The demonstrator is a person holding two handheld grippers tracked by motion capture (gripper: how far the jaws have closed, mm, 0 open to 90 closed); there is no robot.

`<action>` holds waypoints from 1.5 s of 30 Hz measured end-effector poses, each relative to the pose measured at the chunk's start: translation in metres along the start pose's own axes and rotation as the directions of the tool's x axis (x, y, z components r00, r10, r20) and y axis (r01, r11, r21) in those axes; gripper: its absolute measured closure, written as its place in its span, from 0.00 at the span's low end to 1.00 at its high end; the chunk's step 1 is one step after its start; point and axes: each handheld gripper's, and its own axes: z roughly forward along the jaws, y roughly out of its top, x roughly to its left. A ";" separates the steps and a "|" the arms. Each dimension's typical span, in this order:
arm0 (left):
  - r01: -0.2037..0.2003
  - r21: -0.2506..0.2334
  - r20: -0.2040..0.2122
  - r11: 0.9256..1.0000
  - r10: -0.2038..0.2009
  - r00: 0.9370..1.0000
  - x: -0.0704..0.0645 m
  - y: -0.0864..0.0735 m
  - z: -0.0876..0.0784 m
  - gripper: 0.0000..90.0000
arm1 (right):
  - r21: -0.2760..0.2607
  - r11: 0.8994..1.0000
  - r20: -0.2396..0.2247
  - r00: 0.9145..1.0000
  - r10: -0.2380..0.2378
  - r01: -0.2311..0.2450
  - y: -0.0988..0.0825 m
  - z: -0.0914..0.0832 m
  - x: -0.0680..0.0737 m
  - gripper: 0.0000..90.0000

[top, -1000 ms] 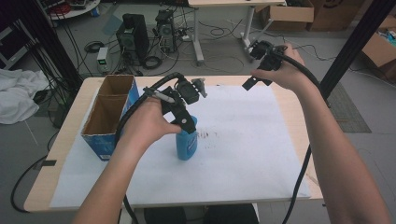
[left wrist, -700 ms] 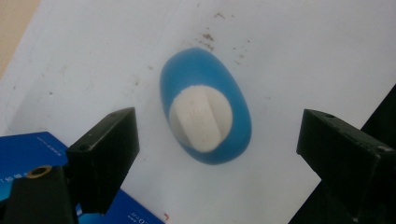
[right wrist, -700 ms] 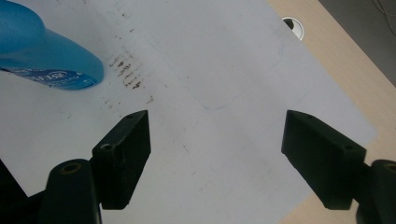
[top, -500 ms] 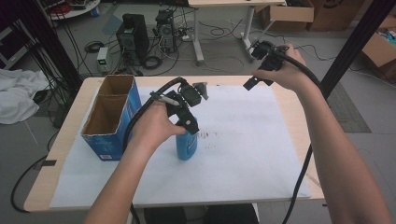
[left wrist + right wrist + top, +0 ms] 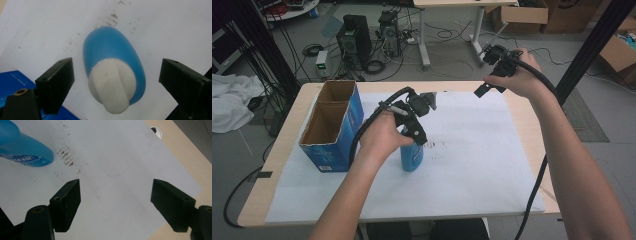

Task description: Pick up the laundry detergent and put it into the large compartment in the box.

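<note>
Left gripper [image 5: 115, 80], jaws wide, flanks the bottle [image 5: 113, 75] beside the box [image 5: 332, 125]; right gripper [image 5: 116, 202] wide over bare paper [image 5: 120, 157].

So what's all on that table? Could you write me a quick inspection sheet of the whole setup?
Surface: wooden table under white paper with brown specks.
Job's things: blue bottle with white cap, upright.
Clutter: open blue box, left of the bottle.
Grippers: left gripper open above the cap; right gripper open, raised over the far right corner.
Cables: black cable trails from each gripper.
Surroundings: computers, cardboard boxes, floor wiring.
</note>
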 end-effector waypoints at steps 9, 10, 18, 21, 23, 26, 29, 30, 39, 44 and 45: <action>0.009 0.018 -0.001 1.000 -0.009 1.000 -0.001 0.003 0.012 0.15 | 0.002 1.000 -0.002 1.000 0.002 -0.002 -0.002 0.001 -0.001 0.27; 0.008 0.024 -0.003 1.000 -0.008 1.000 -0.002 0.004 0.015 0.15 | 0.002 1.000 -0.003 1.000 0.001 -0.001 -0.002 0.001 -0.001 0.27; 0.027 0.038 -0.002 0.999 -0.027 1.000 -0.001 0.003 0.023 0.15 | 0.003 1.000 -0.006 1.000 0.001 -0.001 -0.003 0.003 -0.002 0.27; 0.048 0.049 0.001 0.998 -0.048 0.999 0.001 0.004 0.026 0.15 | 0.009 1.000 -0.006 1.000 0.005 -0.005 -0.003 0.005 -0.003 0.27; 0.047 0.050 0.001 0.998 -0.047 0.999 0.002 0.004 0.027 0.15 | 0.008 1.000 -0.007 1.000 0.005 -0.005 -0.003 0.006 -0.003 0.27; 0.056 0.052 0.007 0.997 -0.056 0.998 0.002 0.005 0.029 0.15 | 0.008 1.000 -0.010 1.000 0.003 -0.003 -0.004 0.007 -0.003 0.27; 0.058 0.055 0.003 0.997 -0.058 0.998 0.002 0.006 0.029 0.16 | 0.008 1.000 -0.008 1.000 0.005 -0.005 -0.004 0.006 -0.003 0.27; 0.059 0.057 0.004 0.997 -0.059 0.998 0.002 0.006 0.029 0.16 | 0.006 1.000 -0.010 1.000 0.007 -0.007 -0.004 0.006 -0.004 0.27; 0.064 0.072 0.003 0.995 -0.065 0.998 0.000 0.009 0.030 0.17 | 0.008 1.000 -0.011 1.000 0.010 -0.010 -0.005 0.008 -0.005 0.27; 0.068 0.074 0.002 0.995 -0.068 0.998 0.000 0.009 0.030 0.18 | 0.011 1.000 -0.009 1.000 0.012 -0.012 -0.006 0.008 -0.005 0.27; 0.074 0.075 0.005 0.994 -0.075 0.997 0.001 0.009 0.029 0.18 | 0.011 1.000 -0.009 1.000 0.012 -0.012 -0.006 0.008 -0.005 0.27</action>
